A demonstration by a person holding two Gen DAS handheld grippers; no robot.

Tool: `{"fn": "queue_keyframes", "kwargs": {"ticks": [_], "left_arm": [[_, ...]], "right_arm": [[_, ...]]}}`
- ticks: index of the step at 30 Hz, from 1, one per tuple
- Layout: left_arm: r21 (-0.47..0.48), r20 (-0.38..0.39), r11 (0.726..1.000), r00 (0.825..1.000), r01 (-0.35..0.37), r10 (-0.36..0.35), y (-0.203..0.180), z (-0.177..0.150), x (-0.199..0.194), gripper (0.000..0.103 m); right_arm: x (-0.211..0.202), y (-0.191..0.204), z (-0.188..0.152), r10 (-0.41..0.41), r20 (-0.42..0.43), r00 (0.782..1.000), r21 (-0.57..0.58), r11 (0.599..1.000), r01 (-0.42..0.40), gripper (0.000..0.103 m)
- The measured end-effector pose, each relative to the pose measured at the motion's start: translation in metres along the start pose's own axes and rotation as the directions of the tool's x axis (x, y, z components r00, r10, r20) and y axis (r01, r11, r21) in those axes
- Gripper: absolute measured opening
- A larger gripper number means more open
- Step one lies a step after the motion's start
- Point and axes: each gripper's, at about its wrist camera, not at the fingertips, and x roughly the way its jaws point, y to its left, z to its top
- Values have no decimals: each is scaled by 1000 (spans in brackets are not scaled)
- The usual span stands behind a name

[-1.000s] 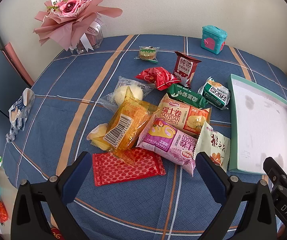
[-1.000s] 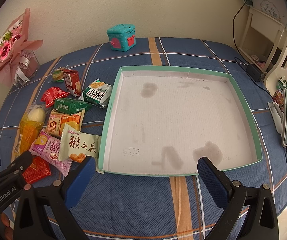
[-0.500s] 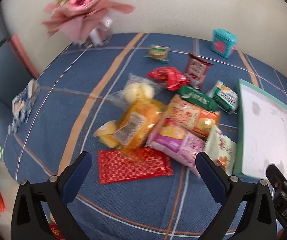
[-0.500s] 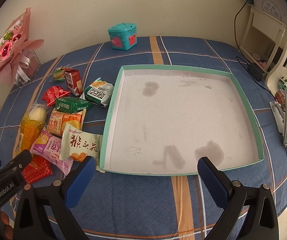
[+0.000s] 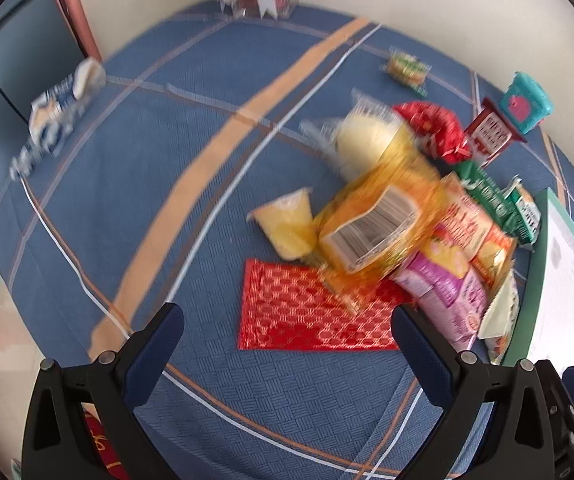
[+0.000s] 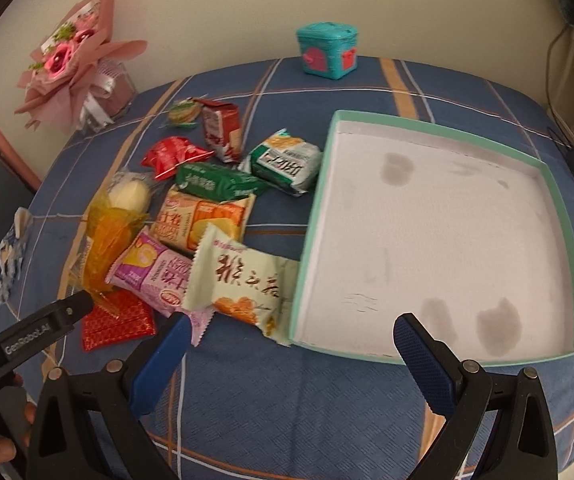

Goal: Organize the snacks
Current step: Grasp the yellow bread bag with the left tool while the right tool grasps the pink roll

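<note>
A heap of snack packets lies on the blue plaid cloth left of a shallow teal-rimmed tray (image 6: 559, 216) whose white floor holds nothing. The flat red foil packet (image 5: 311, 312) sits just ahead of my open left gripper (image 5: 287, 344), nothing between its fingers. Behind it lie an orange bag (image 5: 379, 220) with a barcode, a purple packet (image 5: 447, 292) and a yellow jelly cup (image 5: 287, 224). My right gripper (image 6: 291, 352) hangs open near the tray's front left corner, just short of the cream packet (image 6: 243, 280) that leans on the tray rim.
A pink flower bouquet (image 6: 75, 60) and a teal tin (image 6: 327, 54) stand at the far edge by the wall. A blue-white wrapper (image 5: 55, 116) lies alone at the left edge. More packets, red (image 6: 175, 154) and green (image 6: 219, 182), lie further back.
The left gripper has swung left and come lower and closer to the red foil packet; its view is blurred. The right gripper has turned left toward the snack heap. Both stay open.
</note>
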Motion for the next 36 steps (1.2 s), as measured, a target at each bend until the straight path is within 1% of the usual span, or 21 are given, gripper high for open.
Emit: {"fn": "queue_keyframes", "kwargs": {"ticks": [3,8,10,13,17,19,22,25,29,31,35,36], "left_arm": [[16,-19,1000,1000,4,-4,-3,5,7,103],[86,16,996,1000,-13,11,-9,19,1,103],[110,22,994,1000,-11,8,-10,28,-1,103],[153,41,988,999,-8,1,-12,42,-5,103],[204,50,979,998,25,-36,-20,66,-10,103],[221,51,975,997,39,-51,-18,65,-10,103],[245,47,968,996,59,-73,-25,69,-9,103],[263,40,962,995,73,-87,-29,70,-5,103],[271,27,958,994,95,-106,-29,70,-1,103],[278,21,955,993,108,-118,-30,71,3,103],[300,2,945,990,132,-139,-36,71,10,98],[303,-4,942,989,141,-147,-38,70,13,97]], "right_arm": [[4,10,0,7,-13,1000,-41,999,-7,102],[10,22,4,11,-30,1000,-88,996,-14,101],[12,25,7,12,-35,999,-95,995,-15,98],[15,32,14,18,-37,999,-115,993,-22,95],[19,47,23,38,-45,998,-156,987,-44,90],[21,56,28,54,-47,997,-182,981,-62,87],[26,69,32,91,-69,994,-219,970,-104,85],[33,81,36,103,-94,990,-260,958,-125,81],[39,97,36,122,-105,987,-320,936,-150,77],[44,103,36,129,-117,985,-344,925,-162,72],[57,111,37,130,-138,982,-362,916,-172,70],[61,112,37,130,-146,981,-364,915,-175,66]]}}
